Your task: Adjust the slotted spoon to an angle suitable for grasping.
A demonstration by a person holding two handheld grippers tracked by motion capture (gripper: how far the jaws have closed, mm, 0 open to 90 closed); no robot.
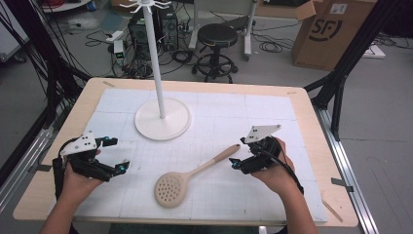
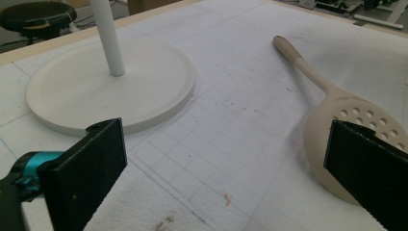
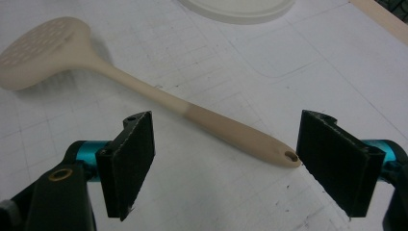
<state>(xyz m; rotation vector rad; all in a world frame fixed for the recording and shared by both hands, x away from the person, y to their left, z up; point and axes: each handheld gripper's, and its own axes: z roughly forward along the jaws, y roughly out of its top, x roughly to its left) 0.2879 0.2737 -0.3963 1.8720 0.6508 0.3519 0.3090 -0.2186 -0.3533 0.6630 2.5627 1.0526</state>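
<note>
The skimmer spoon (image 1: 187, 178) lies flat on the white mat (image 1: 272, 112), bowl at 7 o'clock, handle end at 1 o'clock. The right gripper (image 1: 242, 157) sits just off the handle end; in the right gripper view its jaws stand wide apart with the handle tip (image 3: 284, 156) between them, untouched. The left gripper (image 1: 116, 155), at 9 o'clock, is wide open and empty. The rack base (image 1: 162, 119) stands at 11 o'clock, well apart. The mat's edges are unobstructed.

Left claw (image 1: 113, 155) and right claw (image 1: 238, 155) gape apart.
</note>
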